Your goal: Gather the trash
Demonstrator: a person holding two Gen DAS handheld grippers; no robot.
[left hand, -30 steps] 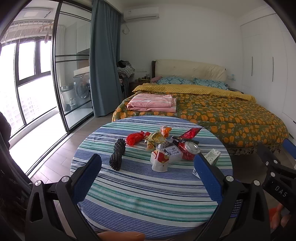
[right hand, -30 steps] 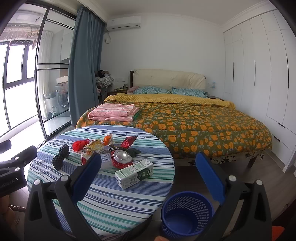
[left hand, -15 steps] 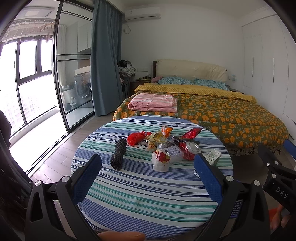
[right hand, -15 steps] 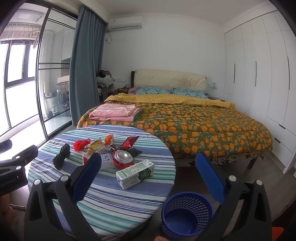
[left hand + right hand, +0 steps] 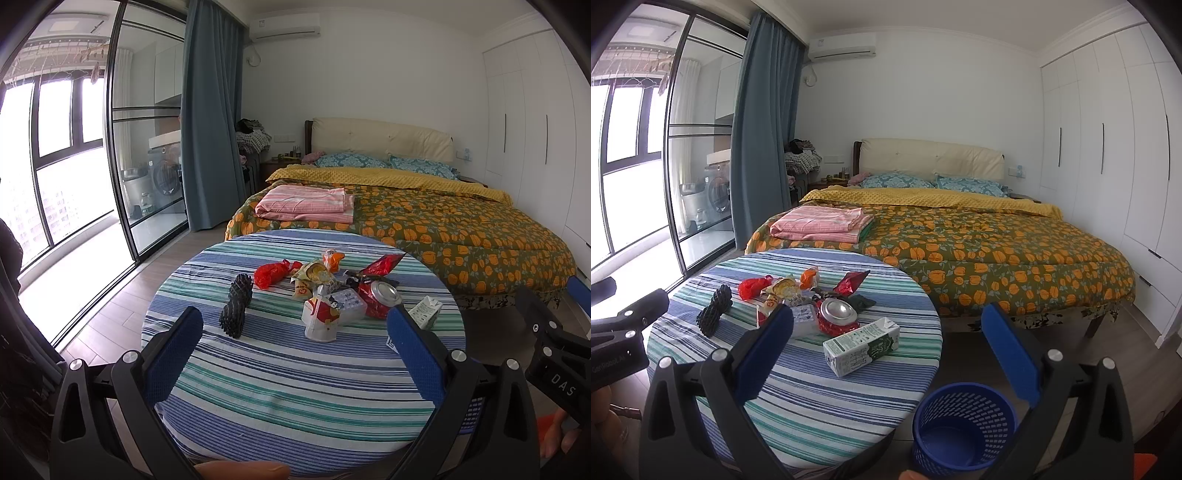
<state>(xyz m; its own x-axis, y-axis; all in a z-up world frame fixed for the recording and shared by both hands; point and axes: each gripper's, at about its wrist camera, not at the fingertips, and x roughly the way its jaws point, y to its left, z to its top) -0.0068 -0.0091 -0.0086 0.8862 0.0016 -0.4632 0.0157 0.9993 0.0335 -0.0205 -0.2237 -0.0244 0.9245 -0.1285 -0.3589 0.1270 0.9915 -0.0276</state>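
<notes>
Both tongs stood wide apart and empty: left tongs (image 5: 293,334) and right tongs (image 5: 886,338) hung back over the desk's near edge, nothing between the pads.

Step in hand, as I judged it: first pick. Nothing collected yet, and the blue bin (image 5: 964,424) on the floor off the desk's right edge looked empty.

How to do it well:
- Right side should take the milk carton (image 5: 862,346) first. It lay alone toward the right edge, nearest the bin, clear of the pile.
- Close across the carton's short faces, not its length.
- Crushed can (image 5: 837,314) was touching the clear plastic tub (image 5: 347,302) and the wrappers. Come from above or it would drag neighbours.
- Left side suits the black mesh bundle (image 5: 237,308), apart from the pile on the left, or the white-red pouch (image 5: 320,319) at the pile's near side.

Positions: trash clustered around the desk's (image 5: 295,387) centre, well ahead of both tongs. Red bag (image 5: 271,273) and red foil wrapper (image 5: 380,264) sat toward the far edge. Carton lay between the right tongs' fingers in view, but well beyond the tips.
</notes>
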